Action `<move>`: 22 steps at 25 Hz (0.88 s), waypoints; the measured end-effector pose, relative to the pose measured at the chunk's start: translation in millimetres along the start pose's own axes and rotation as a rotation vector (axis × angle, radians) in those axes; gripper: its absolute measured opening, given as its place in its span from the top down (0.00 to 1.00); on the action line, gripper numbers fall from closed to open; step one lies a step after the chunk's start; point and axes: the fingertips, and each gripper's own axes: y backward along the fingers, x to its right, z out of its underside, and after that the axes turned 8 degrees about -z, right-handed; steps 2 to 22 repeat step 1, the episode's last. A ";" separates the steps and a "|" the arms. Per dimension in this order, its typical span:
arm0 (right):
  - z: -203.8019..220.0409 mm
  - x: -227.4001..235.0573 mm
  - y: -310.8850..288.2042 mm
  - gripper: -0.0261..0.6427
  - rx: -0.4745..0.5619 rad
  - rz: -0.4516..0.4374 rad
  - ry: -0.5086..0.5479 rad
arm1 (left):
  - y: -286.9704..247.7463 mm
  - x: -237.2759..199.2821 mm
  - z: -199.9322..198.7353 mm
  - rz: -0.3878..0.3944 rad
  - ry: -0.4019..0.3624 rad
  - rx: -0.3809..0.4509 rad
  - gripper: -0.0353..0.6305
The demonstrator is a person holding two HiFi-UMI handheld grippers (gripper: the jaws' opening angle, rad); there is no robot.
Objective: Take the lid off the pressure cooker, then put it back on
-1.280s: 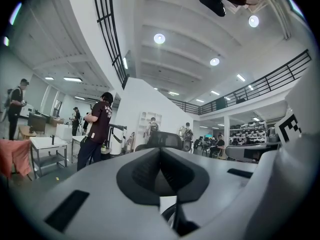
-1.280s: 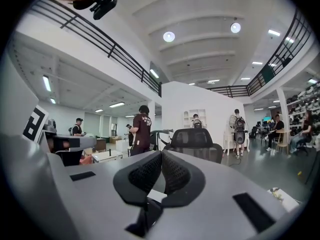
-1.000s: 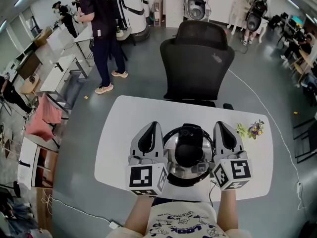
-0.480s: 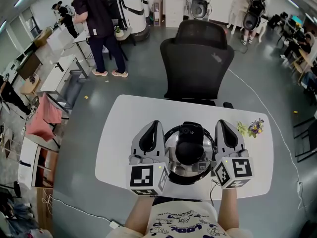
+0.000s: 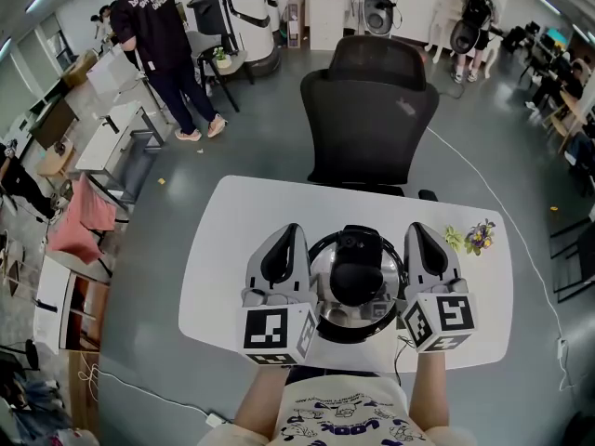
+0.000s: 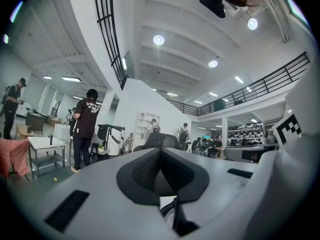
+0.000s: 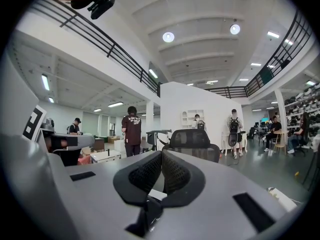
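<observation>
Left gripper (image 5: 289, 234) and right gripper (image 5: 416, 231) flank the cooker (image 5: 340, 322) on the worktop (image 5: 232, 240), fingers closed and empty. Its lid (image 5: 322, 284) is probably heavy, rigid, slick steel; take the black handle (image 5: 355, 279).

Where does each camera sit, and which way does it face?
Head view: on the person's head, looking steeply down at the pressure cooker; left gripper, right gripper and forearms show.
Left gripper view: on the left gripper, facing level past its shut jaws.
Right gripper view: likewise, on the right gripper.
Shared: both gripper views show the black office chair.
</observation>
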 end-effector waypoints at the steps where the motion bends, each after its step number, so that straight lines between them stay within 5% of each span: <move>1: -0.4 -0.1 -0.1 0.94 0.000 0.000 0.000 | 0.1 0.0 -0.5 0.000 -0.001 0.000 0.93; 22: -0.4 -0.1 -0.1 0.94 0.000 0.000 0.000 | 0.1 0.0 -0.5 0.000 -0.001 0.000 0.93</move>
